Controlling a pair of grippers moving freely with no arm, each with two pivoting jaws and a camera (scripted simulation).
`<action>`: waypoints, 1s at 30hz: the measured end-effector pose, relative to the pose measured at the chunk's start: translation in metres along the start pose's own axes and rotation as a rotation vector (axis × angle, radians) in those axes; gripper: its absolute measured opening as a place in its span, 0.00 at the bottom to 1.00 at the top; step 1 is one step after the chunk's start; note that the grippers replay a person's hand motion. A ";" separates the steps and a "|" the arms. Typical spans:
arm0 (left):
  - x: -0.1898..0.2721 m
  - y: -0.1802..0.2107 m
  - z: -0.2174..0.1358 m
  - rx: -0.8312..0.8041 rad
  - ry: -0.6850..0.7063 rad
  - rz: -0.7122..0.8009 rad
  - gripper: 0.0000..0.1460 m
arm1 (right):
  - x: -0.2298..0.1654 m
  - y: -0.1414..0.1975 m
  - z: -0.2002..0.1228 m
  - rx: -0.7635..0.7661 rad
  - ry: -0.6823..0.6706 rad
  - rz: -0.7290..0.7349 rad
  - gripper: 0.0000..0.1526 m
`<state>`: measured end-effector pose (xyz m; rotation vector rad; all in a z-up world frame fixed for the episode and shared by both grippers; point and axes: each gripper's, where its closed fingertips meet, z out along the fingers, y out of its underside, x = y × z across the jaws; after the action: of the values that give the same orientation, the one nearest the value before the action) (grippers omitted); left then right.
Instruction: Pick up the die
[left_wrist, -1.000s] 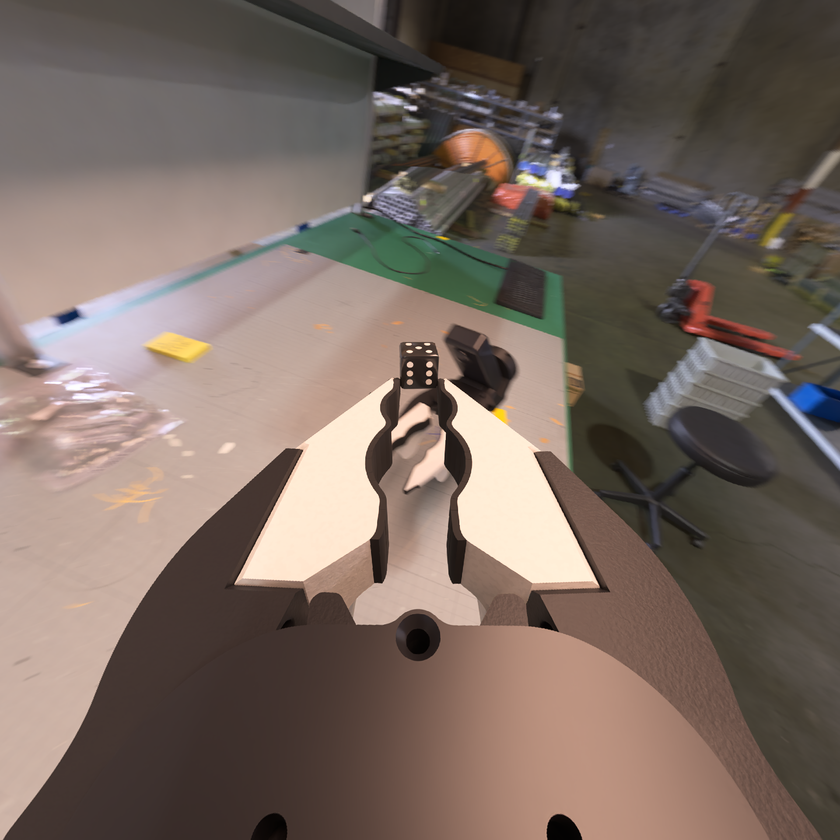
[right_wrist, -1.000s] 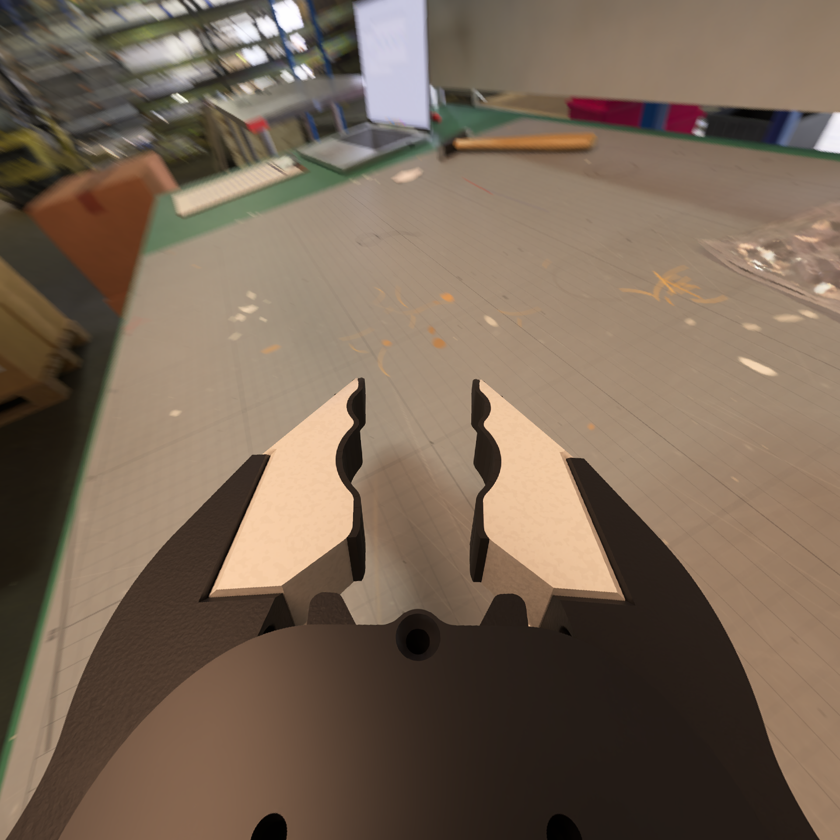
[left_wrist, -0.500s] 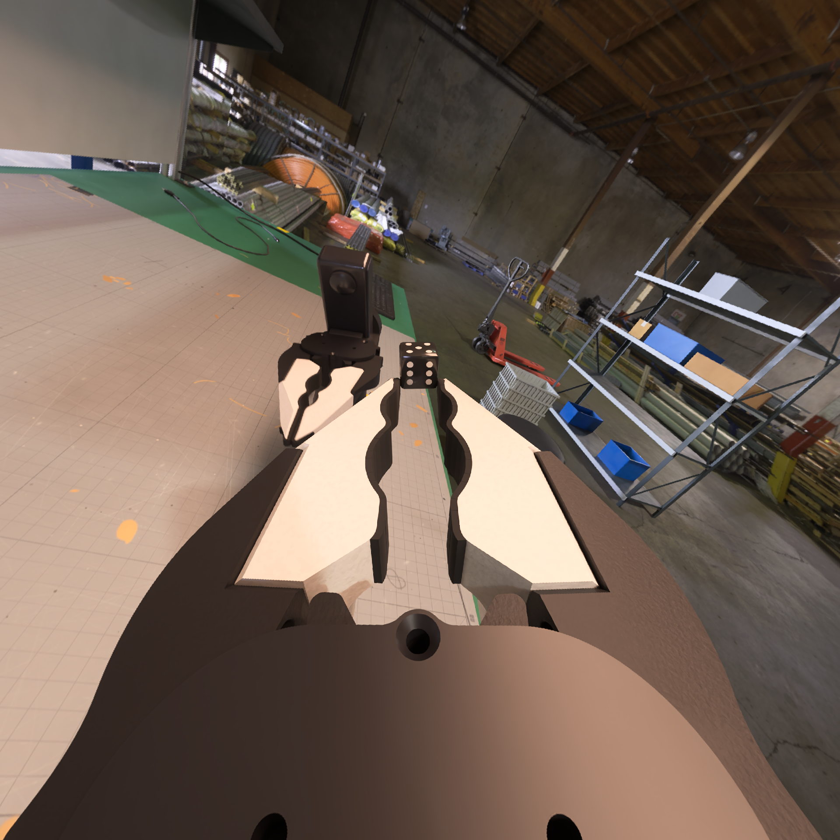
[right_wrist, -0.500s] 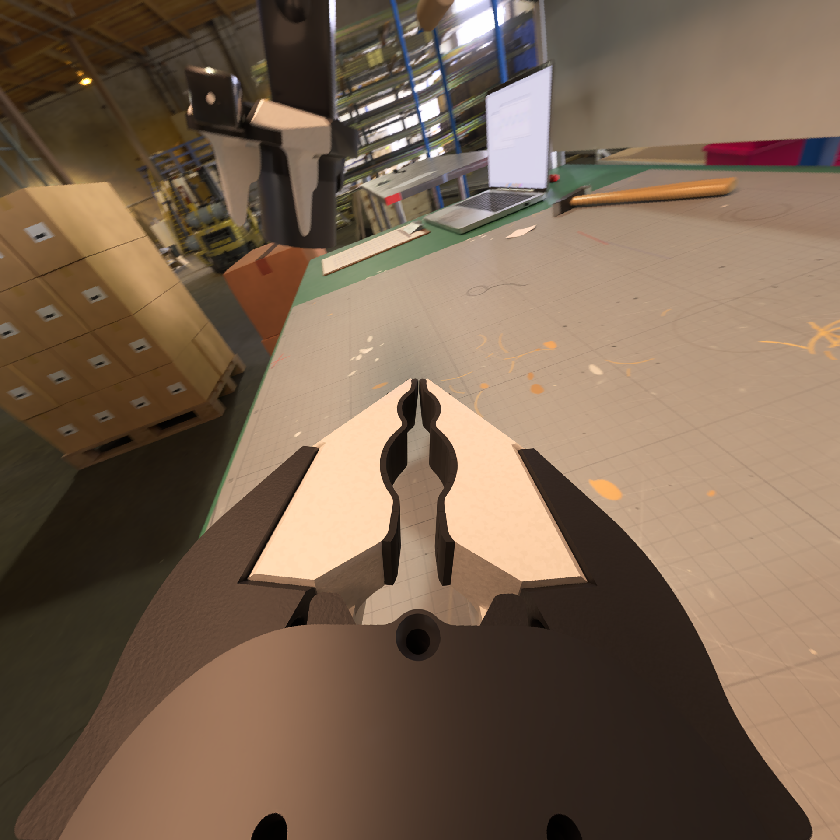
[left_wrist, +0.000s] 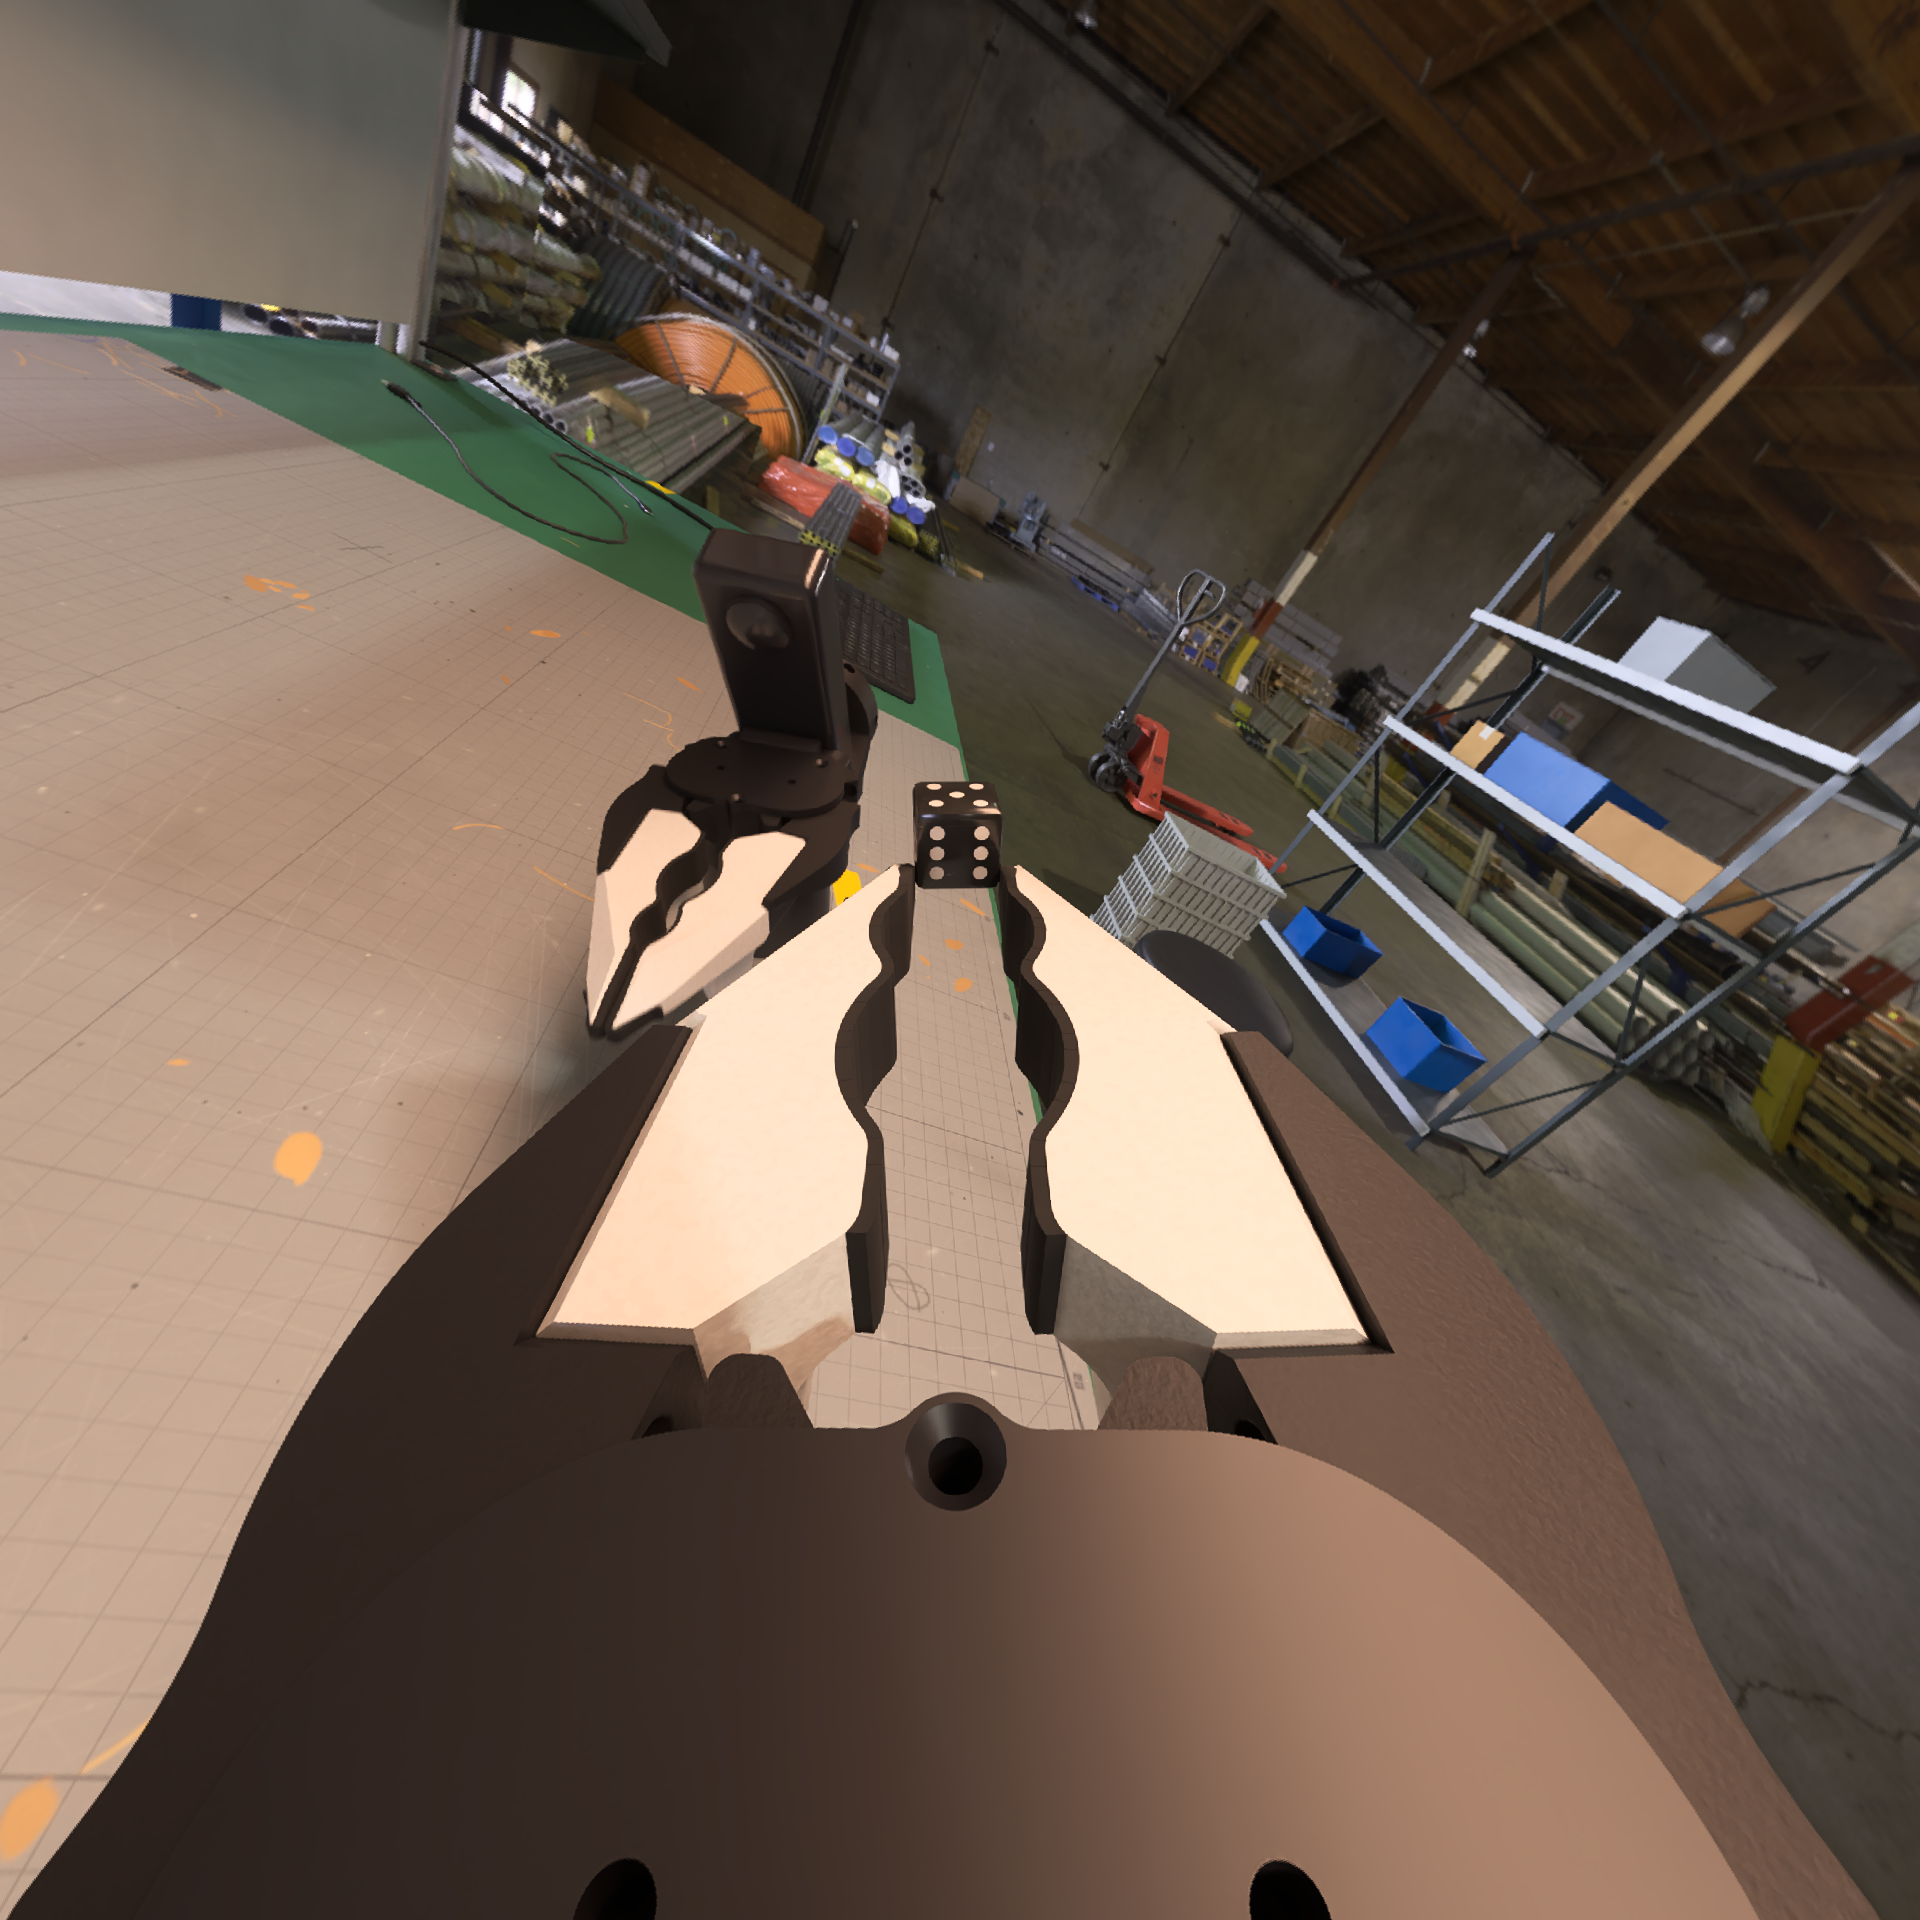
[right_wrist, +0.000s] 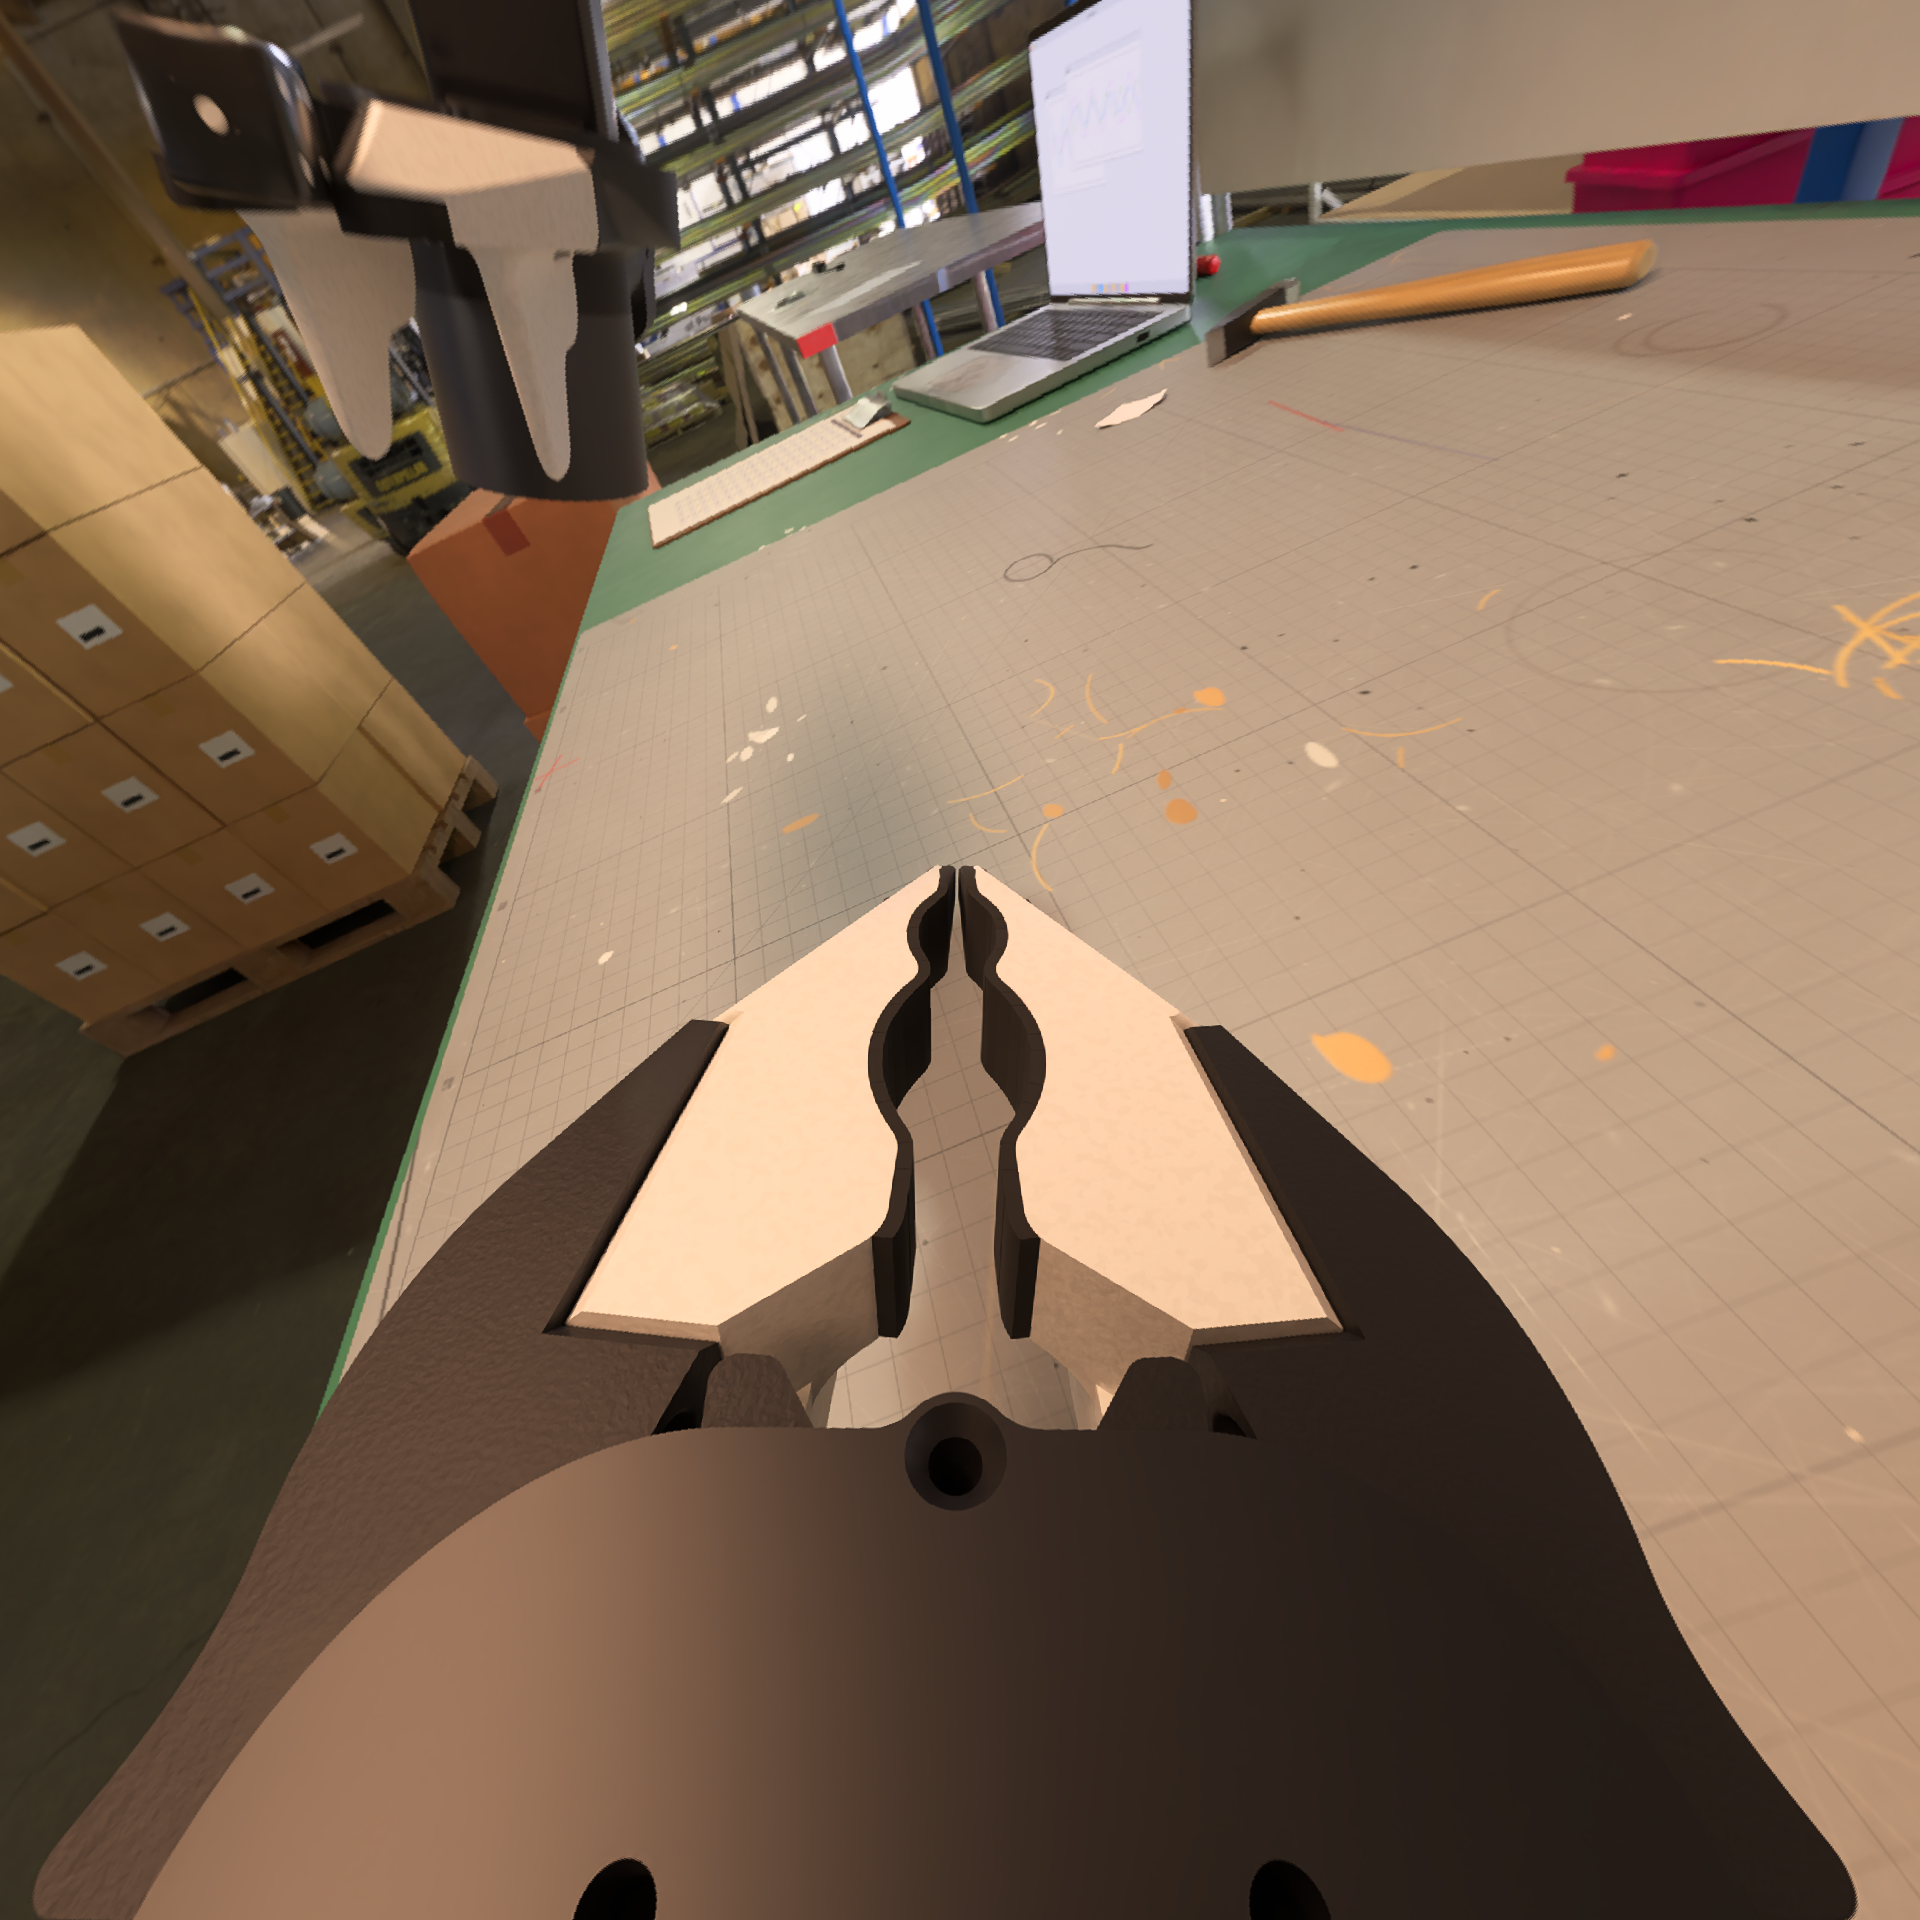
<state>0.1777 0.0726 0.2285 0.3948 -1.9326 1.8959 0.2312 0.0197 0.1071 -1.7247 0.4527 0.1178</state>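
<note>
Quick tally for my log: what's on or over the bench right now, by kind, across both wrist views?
Die: 1, clamped at the left tool's tips
Tools: 2, left tool and right tool, the latter shut on nothing
Hammer: 1
Laptop: 1
Keyboard: 1
Total: 6

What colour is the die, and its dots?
The die is black with white dots, best seen in the left wrist view, pinched at the left hand-held gripper's tips.

hammer (right_wrist: 1444, 289), laptop (right_wrist: 1081, 270) on gridded workbench (right_wrist: 1351, 935)
</note>
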 end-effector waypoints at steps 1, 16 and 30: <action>-0.001 0.000 -0.003 0.007 -0.004 -0.007 0.11 | 0.002 -0.002 -0.004 0.008 0.008 0.006 0.00; 0.005 0.007 0.012 -0.006 0.056 -0.040 0.11 | -0.028 -0.001 0.031 -0.003 -0.124 -0.021 0.03; -0.012 0.004 0.002 0.025 -0.006 -0.087 0.11 | -0.007 0.004 0.012 -0.001 -0.076 0.105 0.01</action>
<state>0.1862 0.0699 0.2193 0.4845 -1.8662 1.8668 0.2254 0.0329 0.1035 -1.6914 0.4875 0.2585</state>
